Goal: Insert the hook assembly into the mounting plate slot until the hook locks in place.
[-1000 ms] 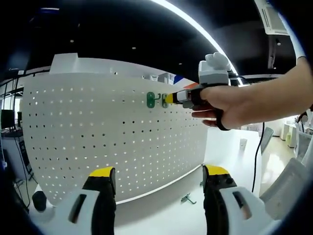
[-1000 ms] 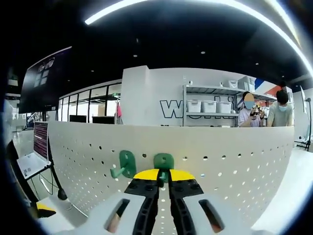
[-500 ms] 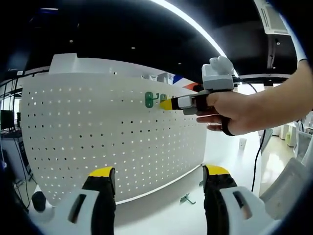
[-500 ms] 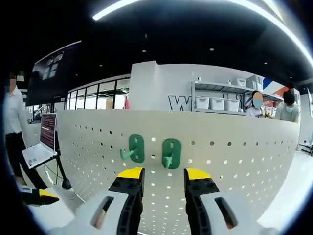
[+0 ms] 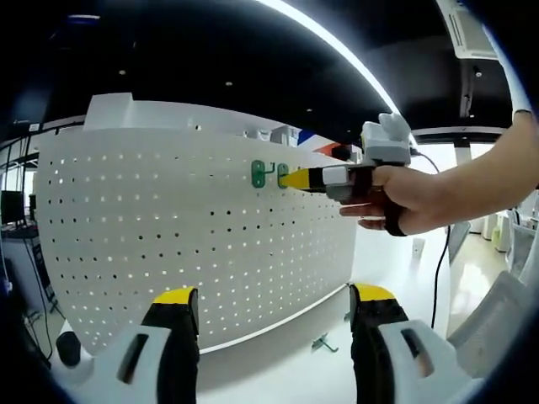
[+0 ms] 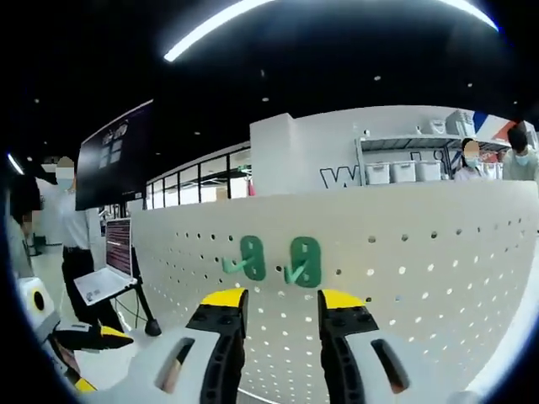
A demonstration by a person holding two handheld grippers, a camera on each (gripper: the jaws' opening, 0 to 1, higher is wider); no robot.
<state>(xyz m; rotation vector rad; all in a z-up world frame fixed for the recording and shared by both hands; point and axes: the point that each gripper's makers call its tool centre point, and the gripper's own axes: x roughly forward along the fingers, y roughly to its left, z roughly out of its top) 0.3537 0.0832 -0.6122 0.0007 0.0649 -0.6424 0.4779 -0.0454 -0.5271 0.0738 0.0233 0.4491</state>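
Note:
The white pegboard mounting plate [image 5: 168, 219] stands upright on the table. Two green hooks [image 5: 259, 173] [image 5: 282, 172] hang side by side near its top edge. In the right gripper view the same plate [image 6: 421, 252] carries the left hook [image 6: 251, 257] and the right hook [image 6: 303, 261]. My right gripper [image 6: 282, 300] is open a short way back from them, with nothing between its yellow-tipped fingers [image 6: 223, 299]. From the left gripper view, a hand [image 5: 404, 198] holds that right gripper [image 5: 286, 178] just off the hooks. My left gripper [image 5: 274, 299] is open and empty, low in front of the plate.
A loose metal hook [image 5: 322, 342] lies on the white table by the plate's foot. A person stands at the left beside a laptop [image 6: 105, 273] on a stand. Shelves with bins [image 6: 396, 172] and more people are behind the plate.
My right gripper has opened and let go of the right green hook, which stays on the plate. It has drawn back from the board. The left gripper has held still.

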